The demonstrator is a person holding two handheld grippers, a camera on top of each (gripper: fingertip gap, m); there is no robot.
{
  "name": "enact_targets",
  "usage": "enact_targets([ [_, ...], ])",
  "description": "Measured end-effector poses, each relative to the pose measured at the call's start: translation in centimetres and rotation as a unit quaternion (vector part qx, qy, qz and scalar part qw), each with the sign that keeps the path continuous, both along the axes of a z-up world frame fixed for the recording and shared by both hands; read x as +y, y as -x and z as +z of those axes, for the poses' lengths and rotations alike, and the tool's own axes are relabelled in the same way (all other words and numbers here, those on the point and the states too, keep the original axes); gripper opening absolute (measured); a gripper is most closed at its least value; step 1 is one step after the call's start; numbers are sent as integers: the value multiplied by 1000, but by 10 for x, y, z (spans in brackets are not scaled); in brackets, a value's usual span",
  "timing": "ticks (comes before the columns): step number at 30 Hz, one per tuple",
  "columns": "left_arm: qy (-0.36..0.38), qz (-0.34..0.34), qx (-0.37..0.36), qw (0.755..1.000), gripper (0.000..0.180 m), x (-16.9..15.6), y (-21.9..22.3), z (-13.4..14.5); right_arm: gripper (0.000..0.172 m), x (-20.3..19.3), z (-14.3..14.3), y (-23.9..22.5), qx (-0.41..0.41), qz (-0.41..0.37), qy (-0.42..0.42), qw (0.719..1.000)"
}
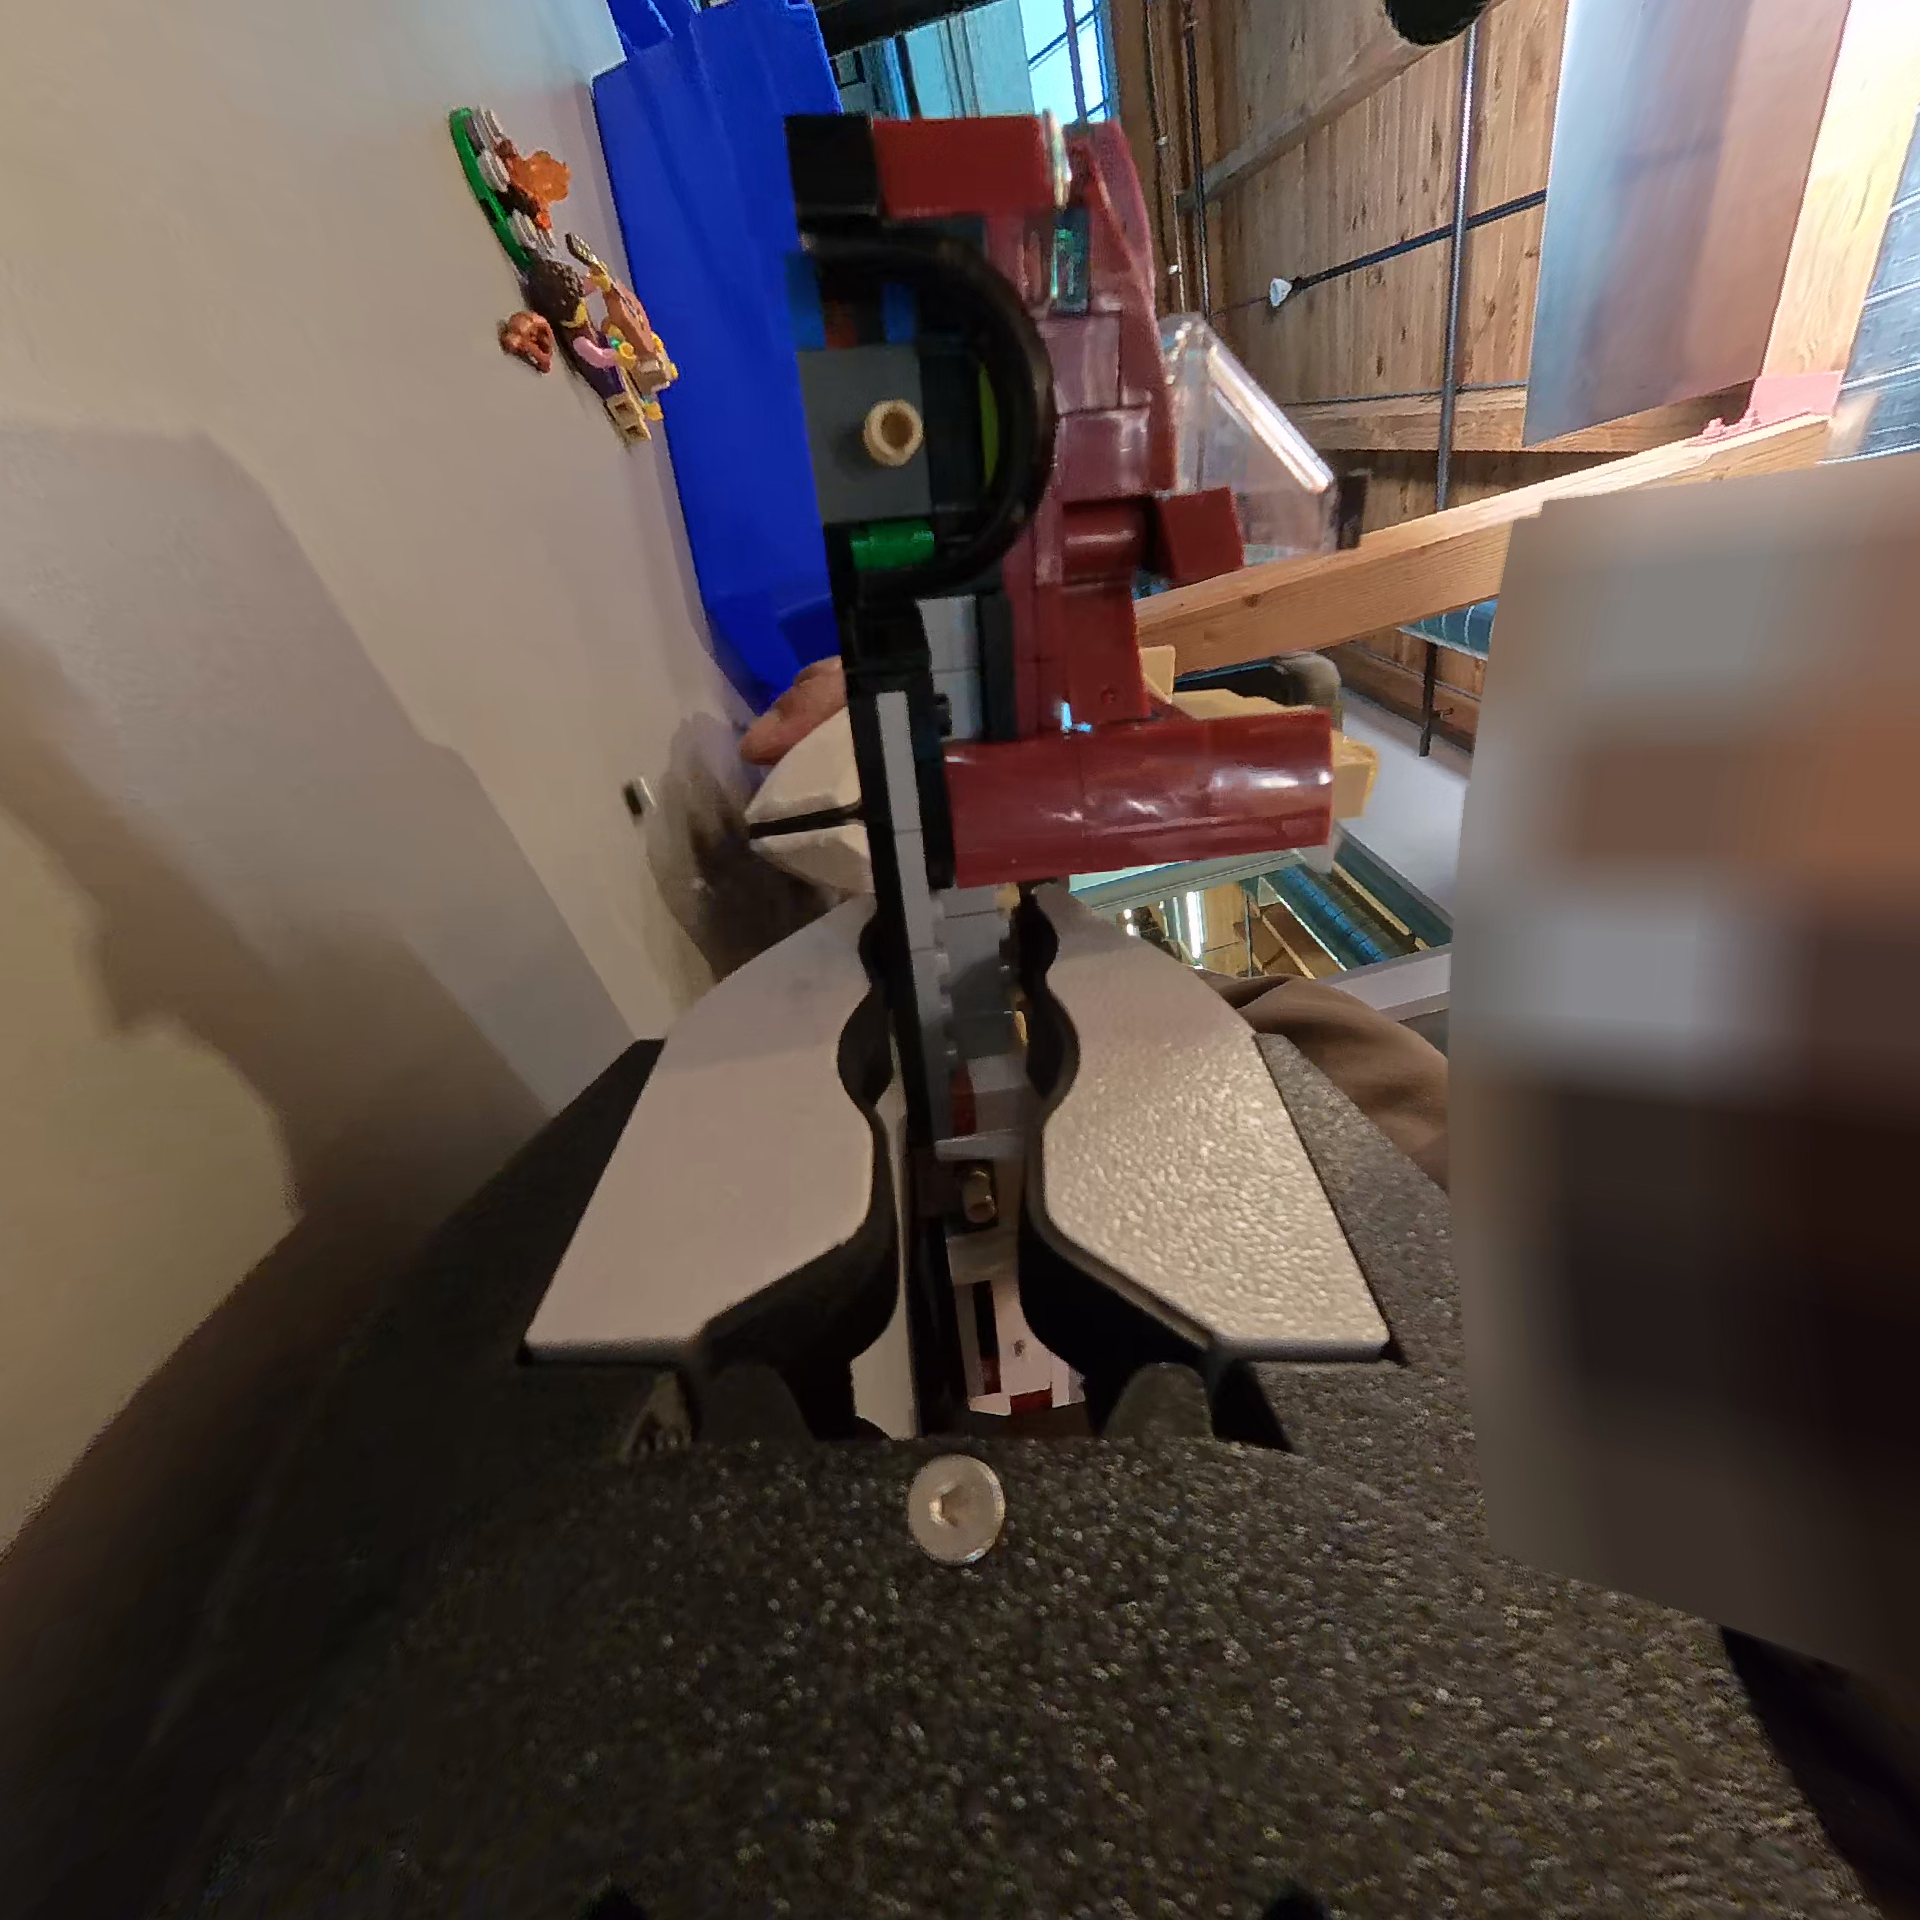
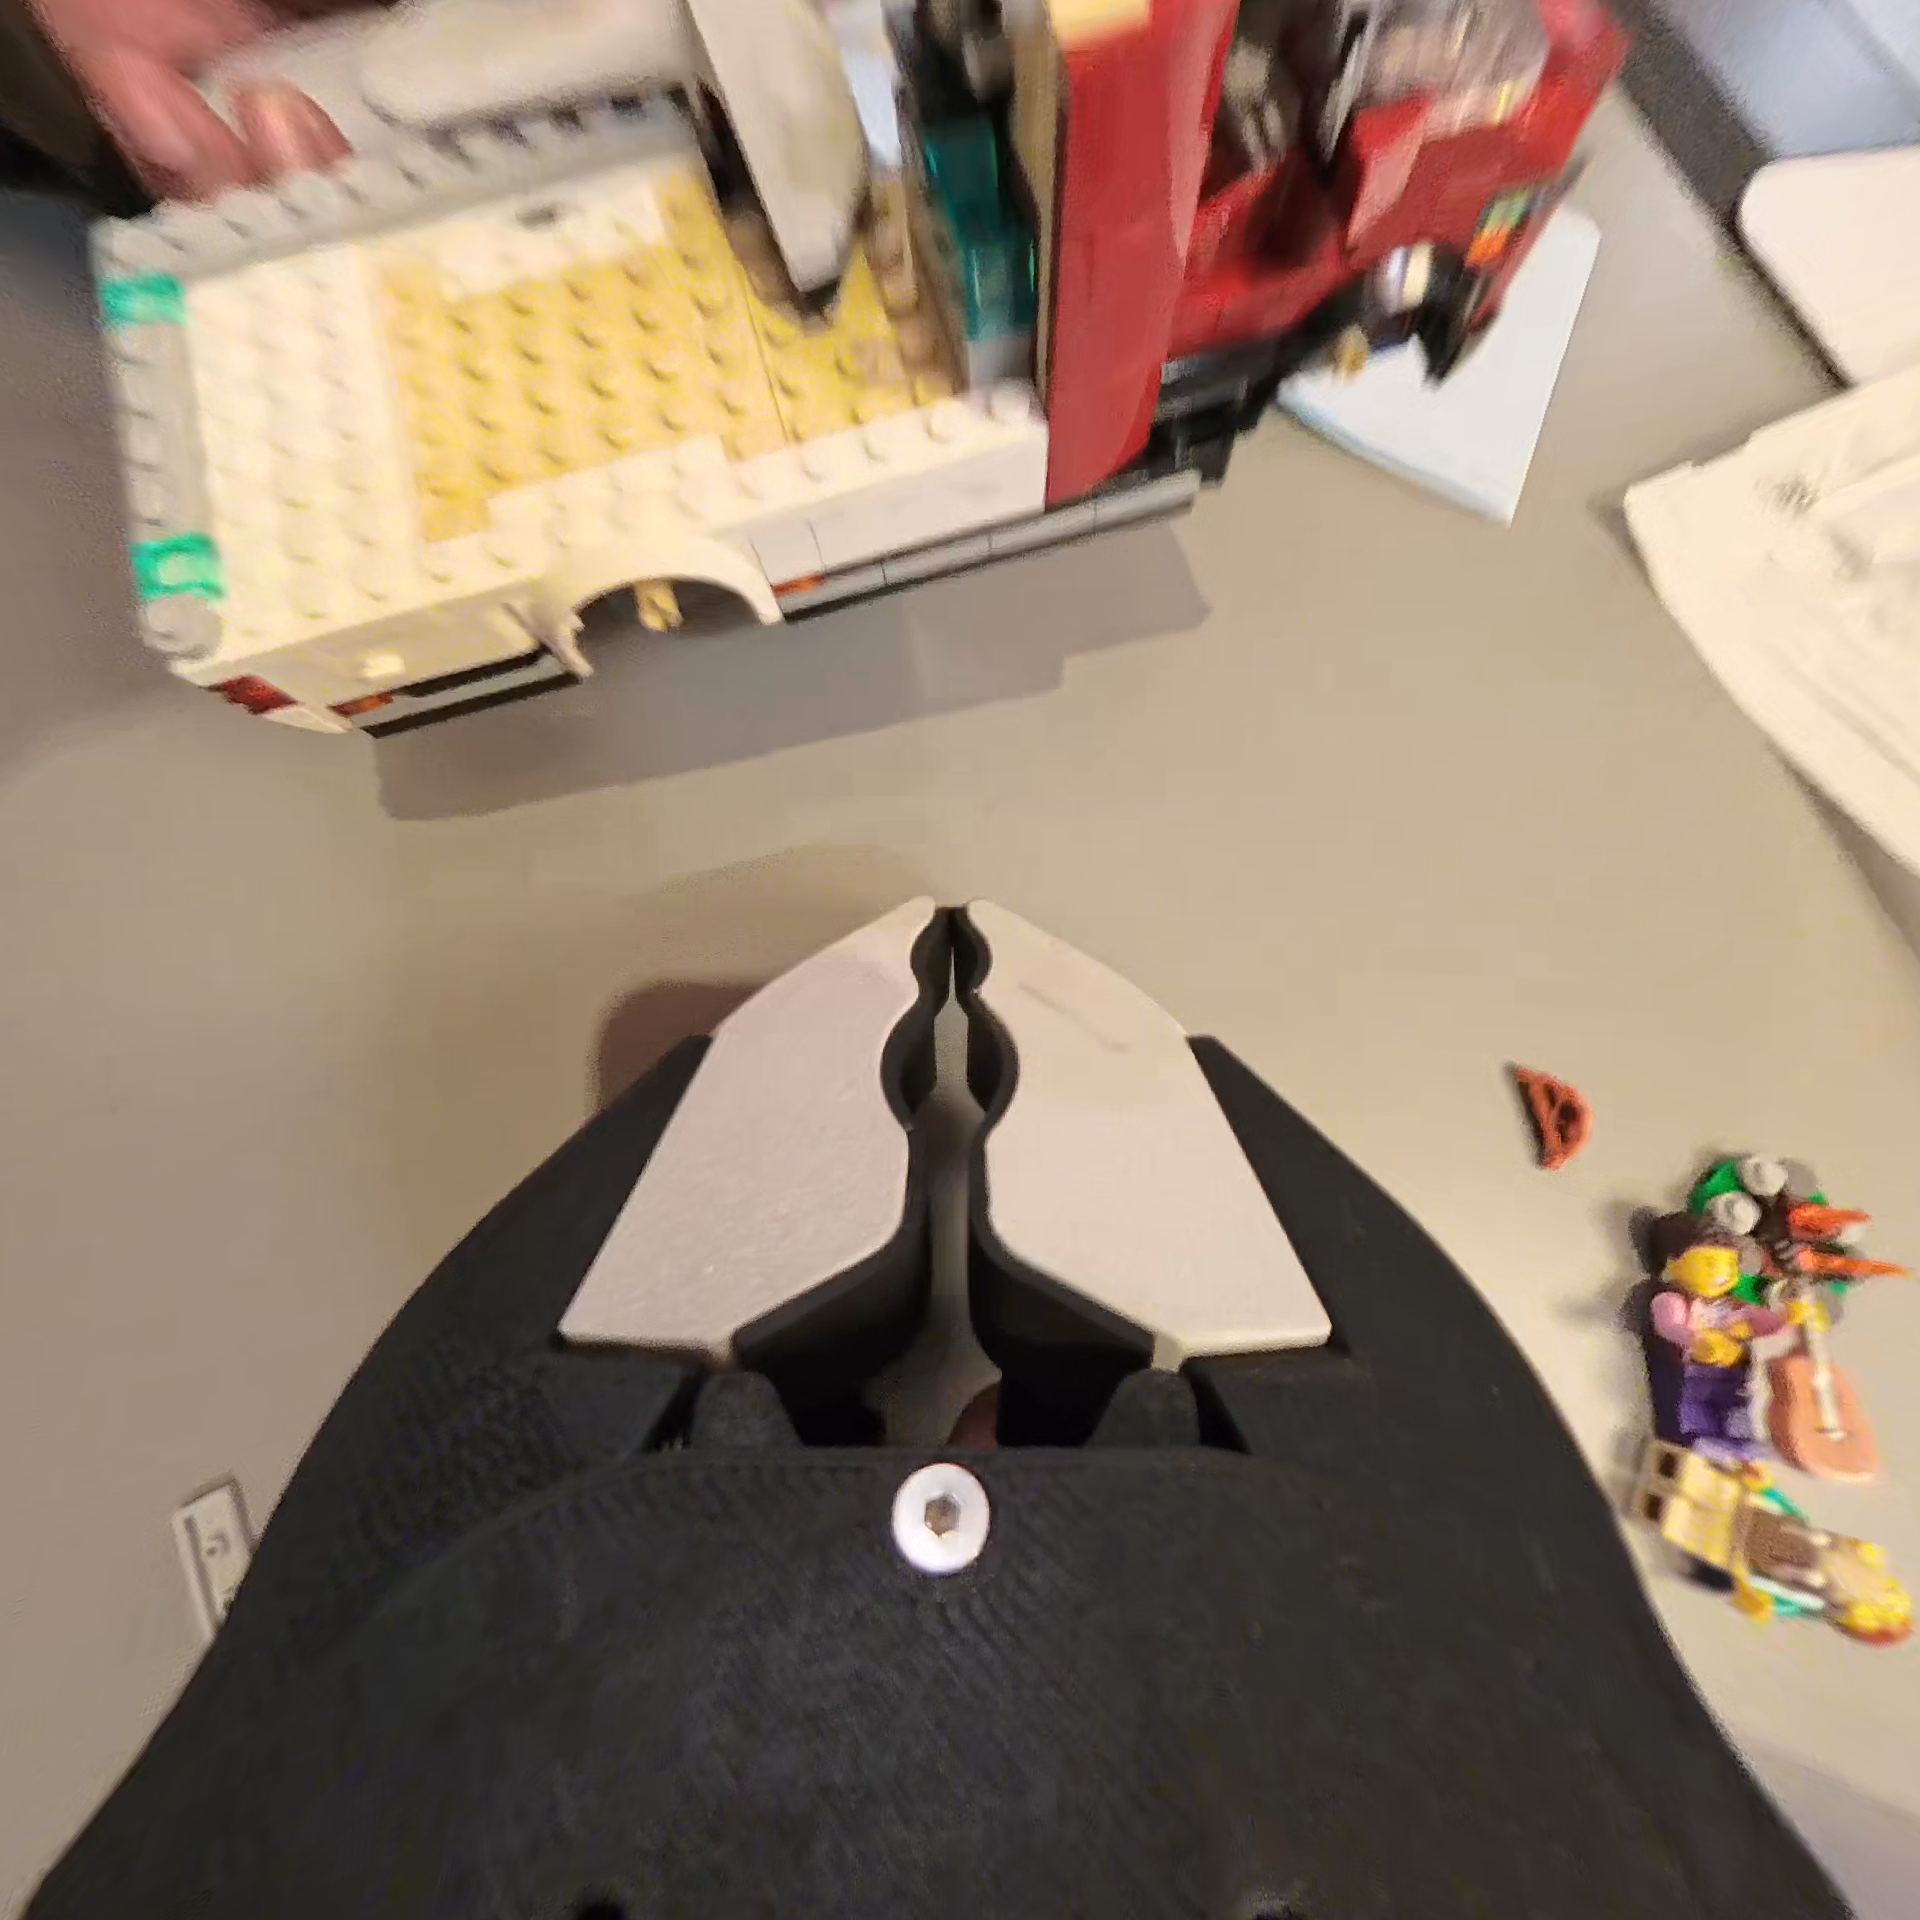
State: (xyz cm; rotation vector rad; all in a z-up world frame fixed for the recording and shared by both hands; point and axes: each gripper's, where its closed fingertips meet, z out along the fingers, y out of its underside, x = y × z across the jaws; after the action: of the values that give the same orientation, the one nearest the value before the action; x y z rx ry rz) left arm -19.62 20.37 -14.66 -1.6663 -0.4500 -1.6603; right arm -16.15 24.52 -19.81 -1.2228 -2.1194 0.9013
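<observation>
My left gripper (image 1: 951,961) is shut on the grey and black side wall of a toy-brick truck (image 1: 1039,582) with a dark red cab, holding it tipped on its side above the table. In the right wrist view the same truck (image 2: 582,416) shows its white and tan studded bed and red cab, with the left gripper's finger (image 2: 790,135) reaching into it. My right gripper (image 2: 954,920) is shut with nothing between its pads, low over the bare grey table (image 2: 1299,831) in front of the truck. It also shows in the left wrist view (image 1: 805,821) behind the truck.
Toy figures with a guitar (image 2: 1745,1382) and a small brown piece (image 2: 1553,1117) lie at right. White paper (image 2: 1787,623) lies at the far right. A blue bin (image 1: 717,343) stands behind the truck. A person's hand (image 2: 208,114) is at the top left. The tips of one gripper are about 8 cm away from the tips of the other.
</observation>
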Motion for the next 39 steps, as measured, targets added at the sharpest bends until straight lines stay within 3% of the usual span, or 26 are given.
enact_targets([
  [3,1,-3,-5,1000,22,0,-2,0,0,4,13,1,20,-3,6,1000],
  [7,2,2,2,1000,22,0,0,-1,5,17,2,0,5,-16,-26,1000],
  [20,6,6,9,1000,22,1,3,-3,28,17,-22,8,-88,-87,26,992],
  [28,6,5,10,1000,22,1,3,-3,20,18,-22,9,-103,-107,24,989],
  [32,6,5,10,1000,22,1,3,-3,8,13,-23,7,-102,-92,15,990],
  [39,5,4,3,1000,22,1,3,-2,8,11,-17,8,-81,-70,28,994],
])
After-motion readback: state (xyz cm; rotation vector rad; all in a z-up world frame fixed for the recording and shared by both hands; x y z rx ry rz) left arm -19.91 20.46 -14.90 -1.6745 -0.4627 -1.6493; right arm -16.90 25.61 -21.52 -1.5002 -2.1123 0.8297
